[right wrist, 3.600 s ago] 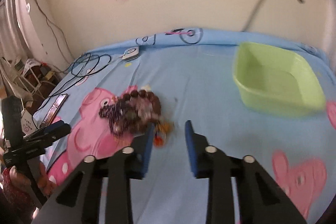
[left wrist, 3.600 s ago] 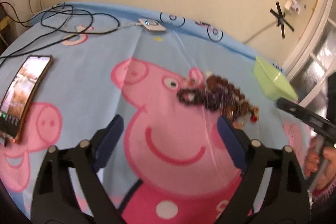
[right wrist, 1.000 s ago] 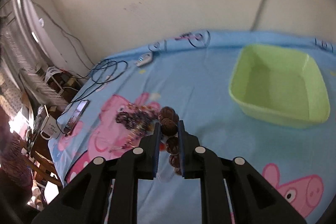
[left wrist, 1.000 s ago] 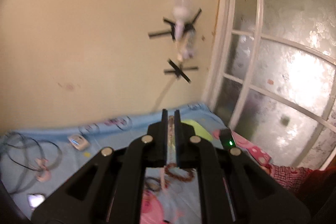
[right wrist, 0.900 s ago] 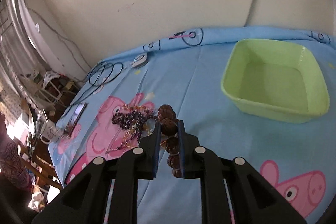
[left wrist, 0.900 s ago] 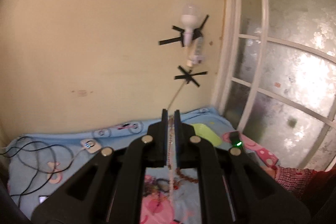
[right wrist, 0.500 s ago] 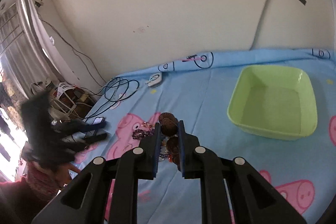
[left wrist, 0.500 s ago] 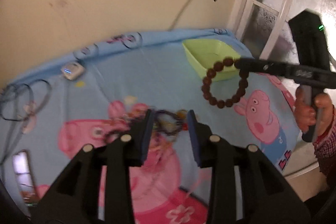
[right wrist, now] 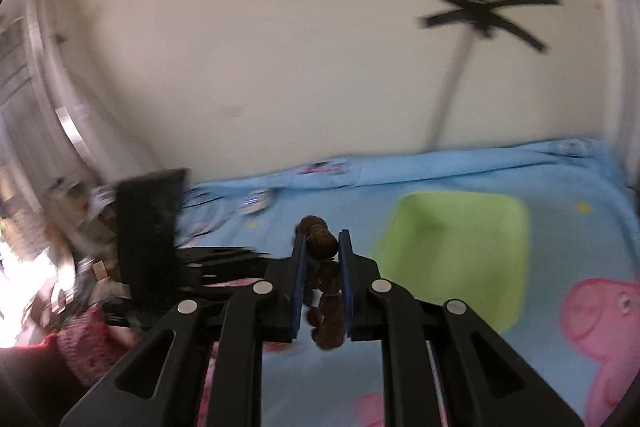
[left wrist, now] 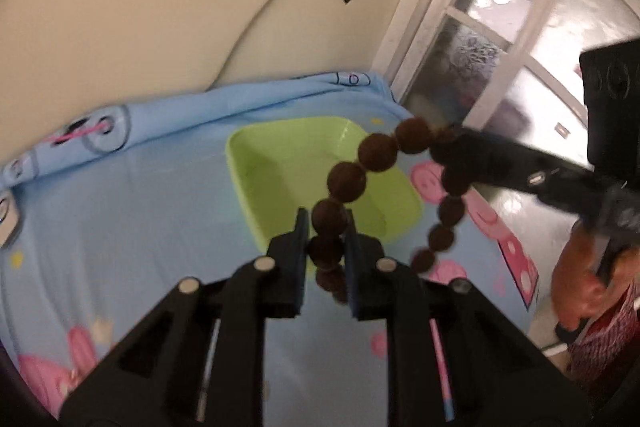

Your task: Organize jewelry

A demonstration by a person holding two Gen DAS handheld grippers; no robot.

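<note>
Soft daylight from the window (left wrist: 520, 39), heavy motion blur in the right view, fisheye-curved dark edges.

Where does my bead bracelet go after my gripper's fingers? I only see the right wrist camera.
Observer: In the left wrist view, the brown bead bracelet stretches from your right gripper over to the left gripper.
Operator: Is the left one grabbing it?
Observer: Its jaws have just been closing, and the beads now fill the gap between them.
Operator: What's past the bed on that side?
Observer: A frosted window with a white frame.
</note>
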